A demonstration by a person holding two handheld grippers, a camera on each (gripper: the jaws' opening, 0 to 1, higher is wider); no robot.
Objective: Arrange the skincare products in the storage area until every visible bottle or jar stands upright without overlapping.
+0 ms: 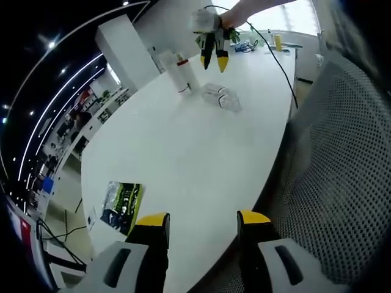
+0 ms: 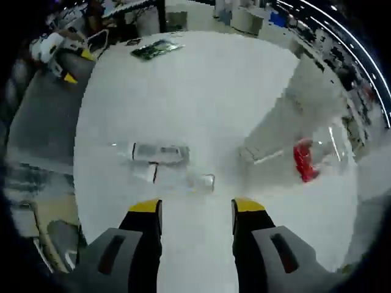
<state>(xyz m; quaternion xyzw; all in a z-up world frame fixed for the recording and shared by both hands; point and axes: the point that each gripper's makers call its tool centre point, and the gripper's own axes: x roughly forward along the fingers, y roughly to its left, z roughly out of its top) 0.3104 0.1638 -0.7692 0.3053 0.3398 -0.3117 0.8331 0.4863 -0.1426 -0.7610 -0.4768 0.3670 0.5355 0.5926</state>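
Observation:
Two clear bottles (image 1: 223,97) lie on their sides on the white table (image 1: 183,159), far from my left gripper (image 1: 203,218), which stands open and holds nothing at the table's near edge. Beside them a white bottle with a red cap (image 1: 183,76) stands upright, with a taller white bottle (image 1: 167,61) behind it. My right gripper (image 1: 214,61), held by a hand, hovers above the clear bottles. In the right gripper view it (image 2: 197,207) is open, just short of the lying clear bottles (image 2: 162,152). The red-capped bottle (image 2: 303,160) is to the right, blurred.
A green leaflet (image 1: 122,204) lies near the table's edge by my left gripper. A grey mesh chair (image 1: 342,171) stands along the table's right side. Cables and small items (image 1: 269,44) sit at the far end. My left gripper (image 2: 67,64) shows far off over the chair.

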